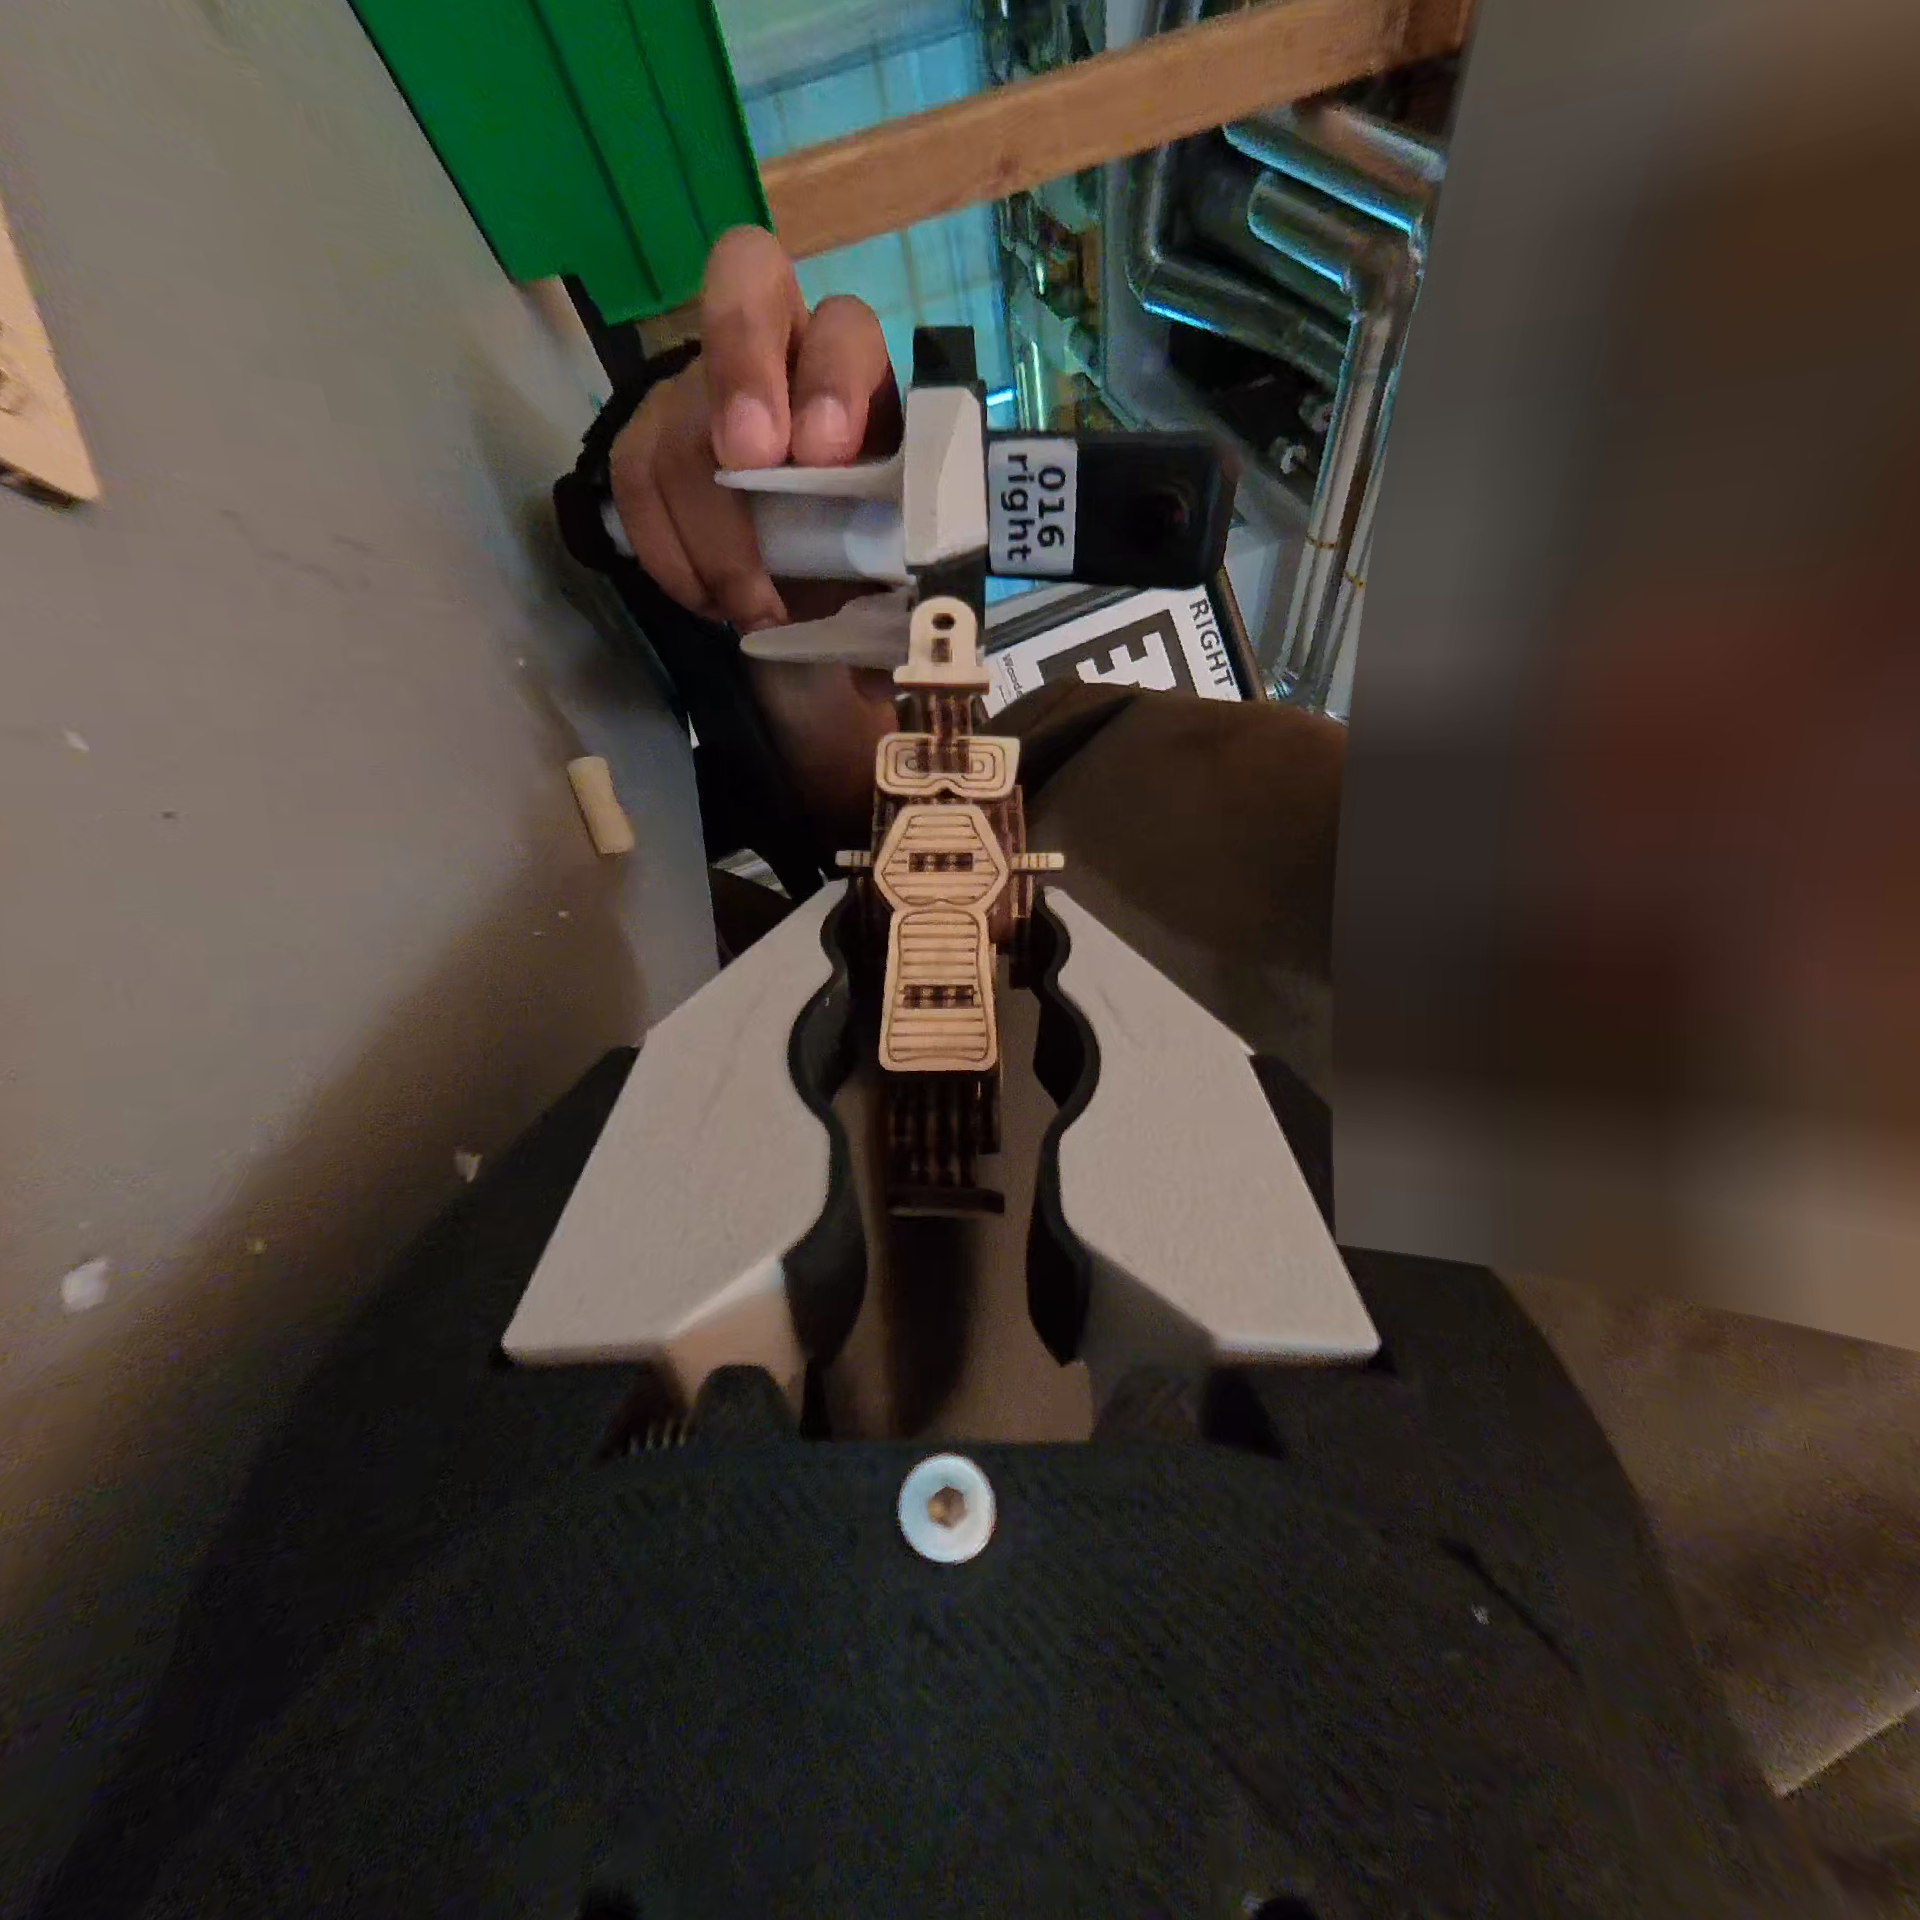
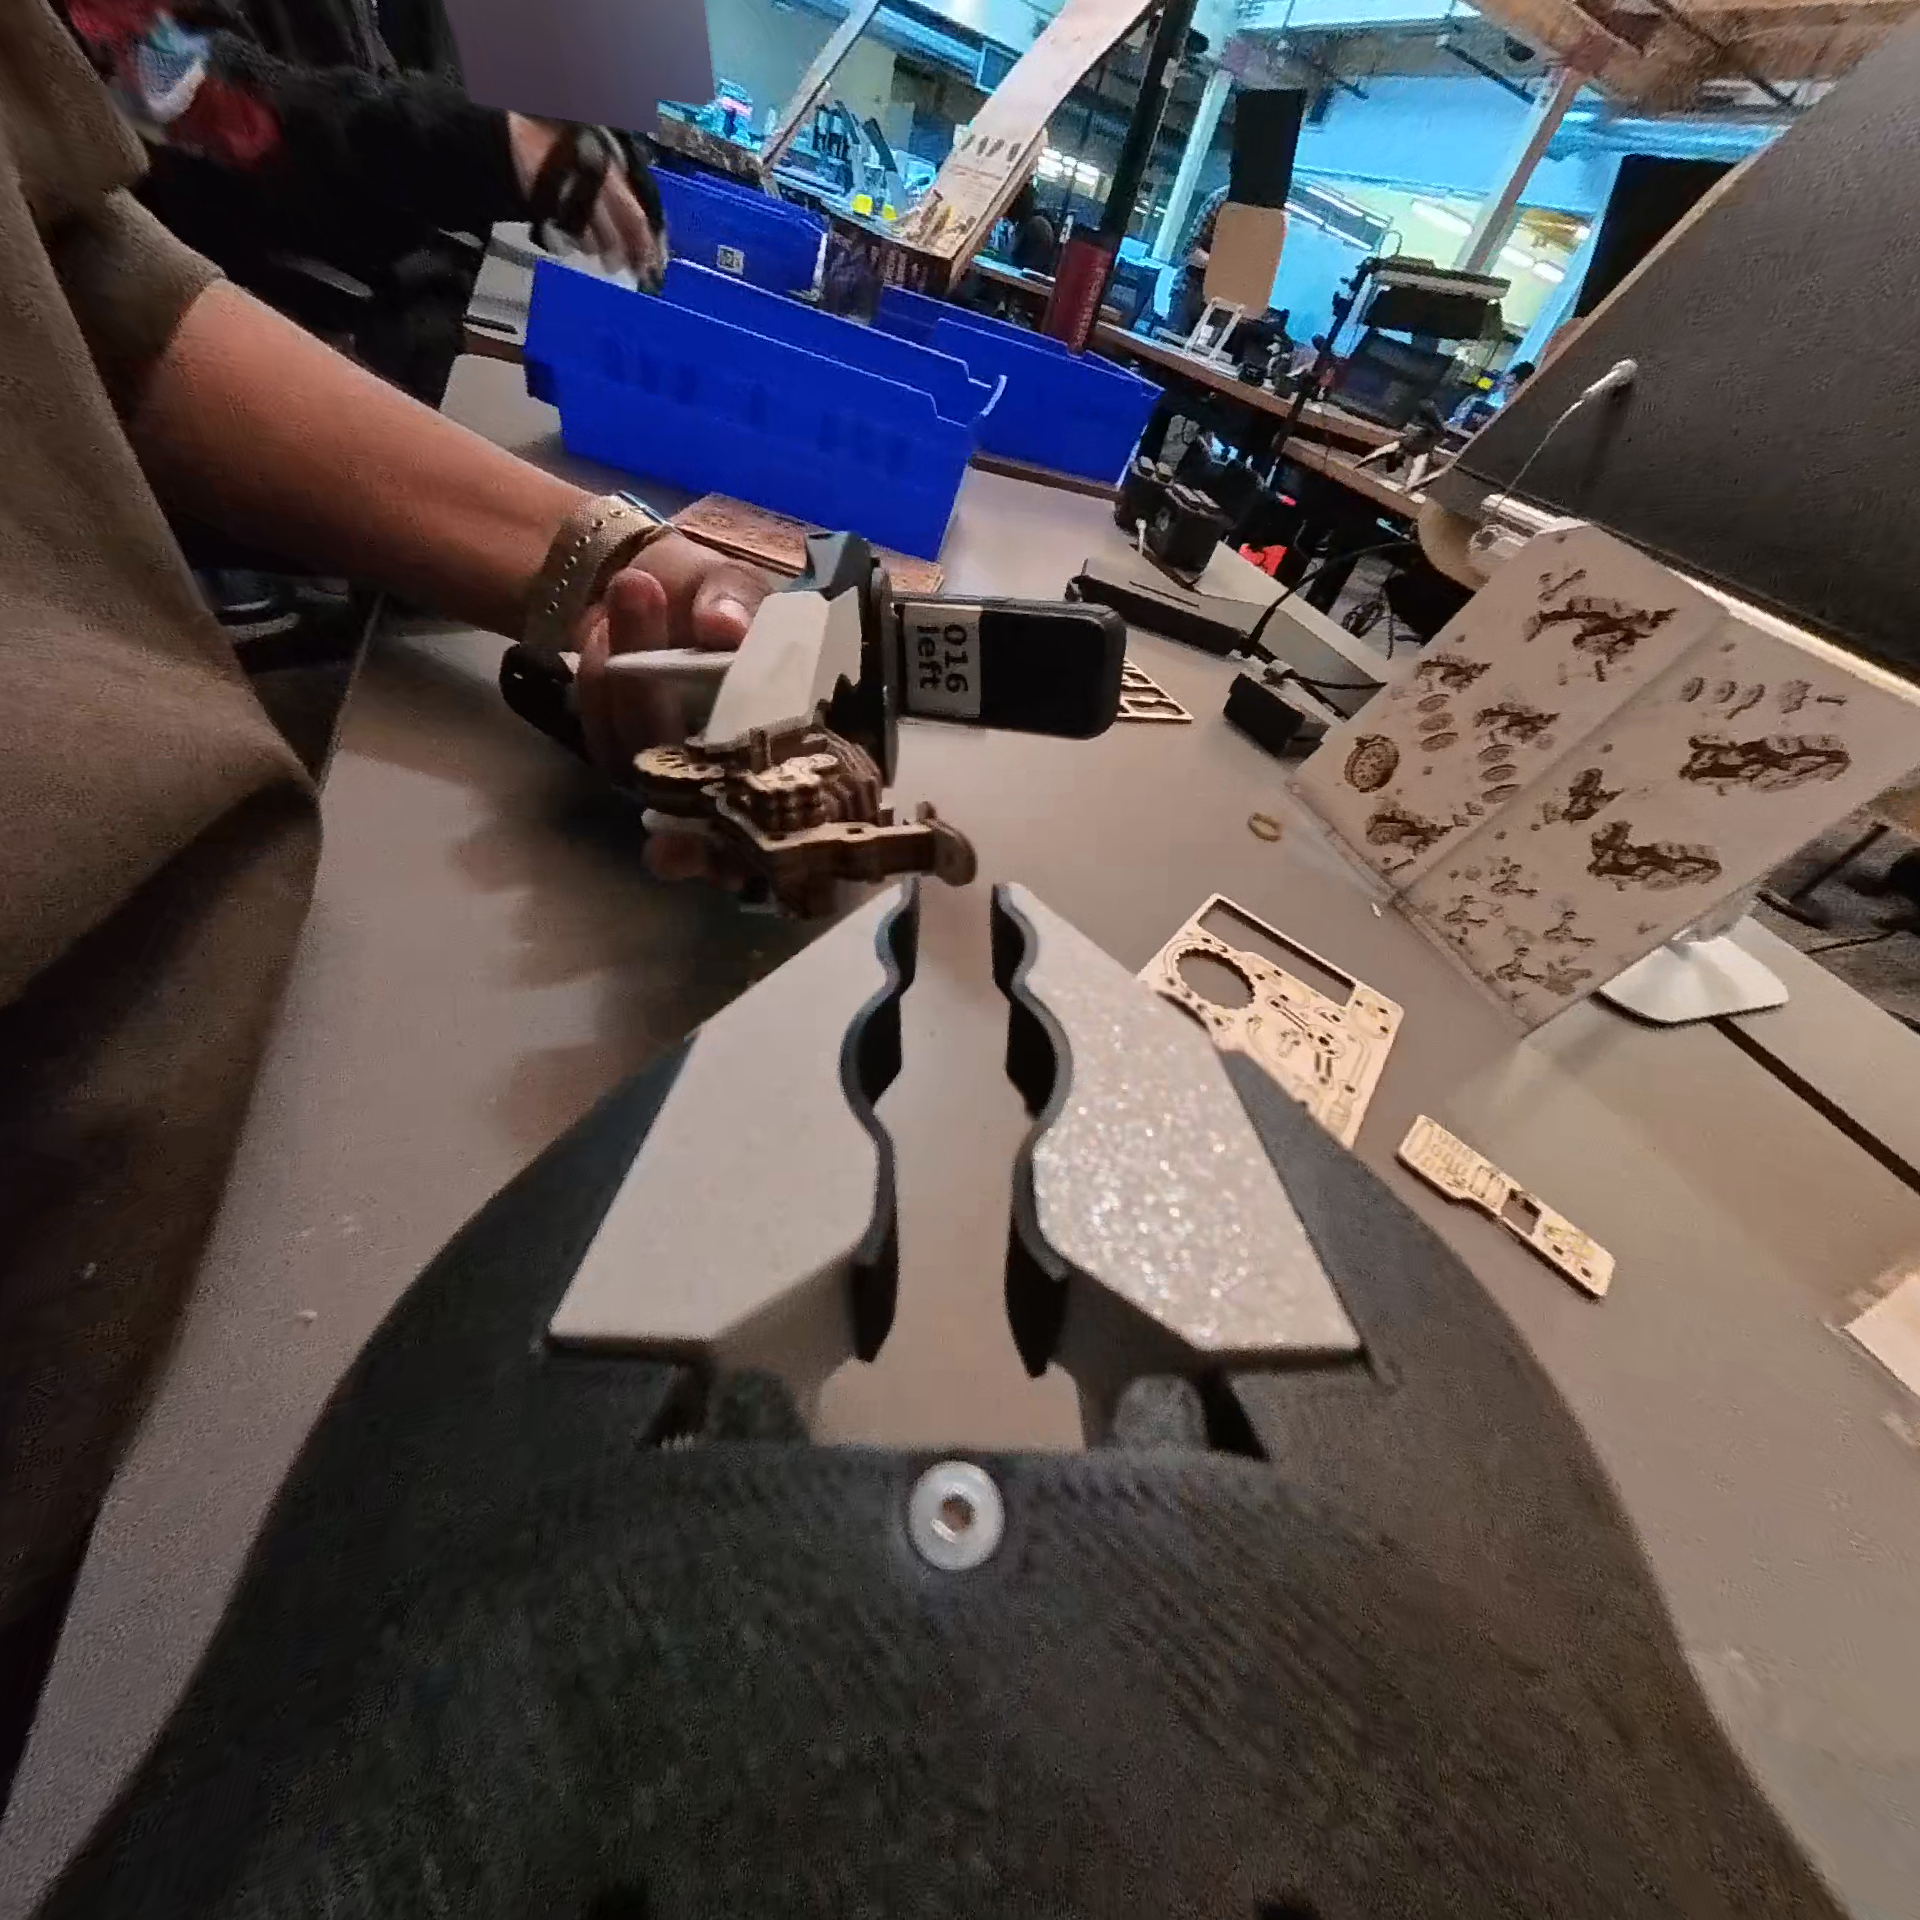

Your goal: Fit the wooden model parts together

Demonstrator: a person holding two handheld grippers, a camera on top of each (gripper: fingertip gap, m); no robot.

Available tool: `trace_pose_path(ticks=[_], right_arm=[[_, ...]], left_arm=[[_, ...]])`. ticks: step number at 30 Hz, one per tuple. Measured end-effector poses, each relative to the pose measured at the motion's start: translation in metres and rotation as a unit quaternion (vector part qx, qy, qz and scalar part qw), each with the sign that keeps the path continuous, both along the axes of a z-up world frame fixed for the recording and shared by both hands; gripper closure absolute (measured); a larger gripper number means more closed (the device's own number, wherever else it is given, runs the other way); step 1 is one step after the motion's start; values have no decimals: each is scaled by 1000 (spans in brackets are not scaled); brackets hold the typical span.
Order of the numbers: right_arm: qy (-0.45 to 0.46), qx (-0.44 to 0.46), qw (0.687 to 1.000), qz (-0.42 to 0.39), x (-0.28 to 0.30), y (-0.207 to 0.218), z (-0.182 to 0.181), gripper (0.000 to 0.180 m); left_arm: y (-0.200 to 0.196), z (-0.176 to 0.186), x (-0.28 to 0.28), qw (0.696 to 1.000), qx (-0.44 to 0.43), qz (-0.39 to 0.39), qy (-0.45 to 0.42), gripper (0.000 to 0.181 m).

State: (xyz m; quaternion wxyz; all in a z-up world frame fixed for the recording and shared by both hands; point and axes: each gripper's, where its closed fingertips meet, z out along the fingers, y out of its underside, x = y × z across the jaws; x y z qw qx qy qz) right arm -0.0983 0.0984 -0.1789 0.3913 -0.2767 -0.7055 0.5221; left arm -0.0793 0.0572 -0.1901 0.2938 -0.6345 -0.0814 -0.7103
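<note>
My left gripper (image 1: 940, 906) is shut on a partly built wooden model (image 1: 935, 935) that looks like a small motorcycle. The model stands on end between the fingers, its top tab (image 1: 940, 634) pointing away. The right wrist view shows the same model (image 2: 800, 810) lying sideways under a left finger (image 2: 779, 665), held above the grey table (image 2: 1091, 831). My right gripper (image 2: 956, 902) is empty, its jaws a narrow gap apart. Its tips sit just short of the model's front end (image 2: 940, 842). The right gripper's camera (image 1: 1132, 509) faces the left wrist view.
Two flat wooden part sheets (image 2: 1278, 1018) (image 2: 1507, 1205) lie on the table to the right. A propped instruction sheet (image 2: 1579, 748) stands behind them, with a small ring (image 2: 1264, 826) nearby. Blue bins (image 2: 758, 416) stand at the back. The holder's arm (image 2: 343, 488) reaches in from the left. The tips of one gripper are about 5 cm away from the tips of the other.
</note>
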Motion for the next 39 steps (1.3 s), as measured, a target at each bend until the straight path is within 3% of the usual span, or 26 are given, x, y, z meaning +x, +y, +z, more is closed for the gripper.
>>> trace_pose_path(ticks=[1,18,29,39], right_arm=[[-4,0,1000,7,2,-1,-1,167],[-29,-20,998,46,11,-11,-5,178],[-21,-3,999,29,7,-8,-8,172],[-45,-1,996,71,18,-20,-14,171]], left_arm=[[-1,0,2,1000,1,-5,1,154],[-6,-5,8,1000,0,-26,15,154],[-3,-9,7,999,-8,-16,28,154],[-9,-19,16,997,-16,-40,68,153]])
